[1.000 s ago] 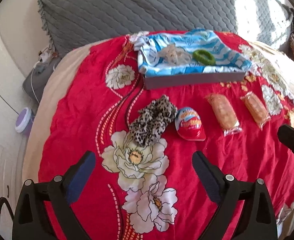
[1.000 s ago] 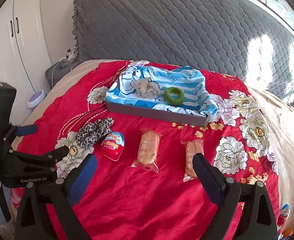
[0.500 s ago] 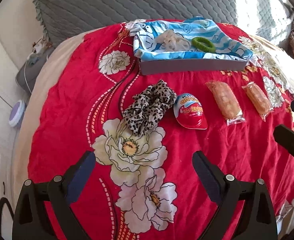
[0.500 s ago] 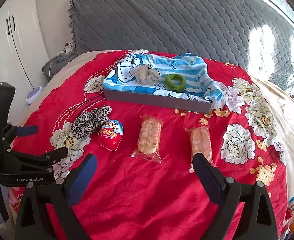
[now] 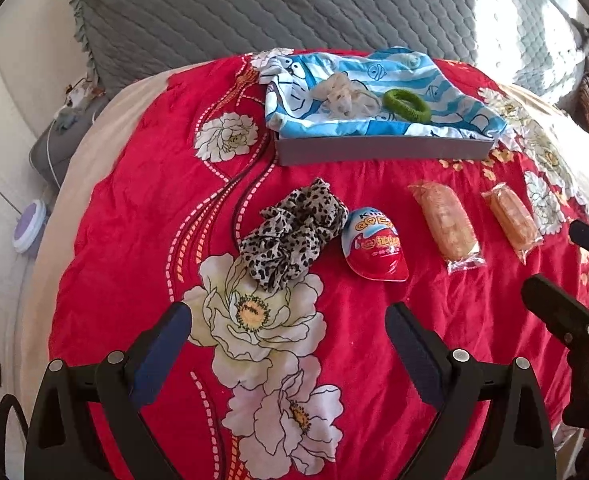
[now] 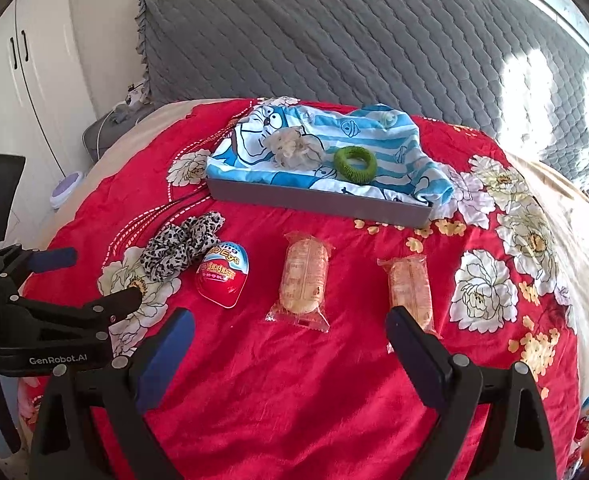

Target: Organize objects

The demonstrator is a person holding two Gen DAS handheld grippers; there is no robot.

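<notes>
Left claw (image 5: 288, 330) spread wide, empty, leopard scrunchie (image 5: 292, 234) lying just beyond. Right claw (image 6: 290, 330) gaping too, wrapped snack (image 6: 303, 278) ahead between its fingers.

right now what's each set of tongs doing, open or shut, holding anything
Left tongs: open, holding nothing, above the red bedspread short of the leopard scrunchie.
Right tongs: open, holding nothing.

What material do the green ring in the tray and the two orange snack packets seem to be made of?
The green ring looks like knitted or fuzzy fabric: matte, ribbed surface, probably a hair tie. The two snack packets look like clear glossy plastic film with crimped ends; the orange contents inside cannot be identified.
</notes>
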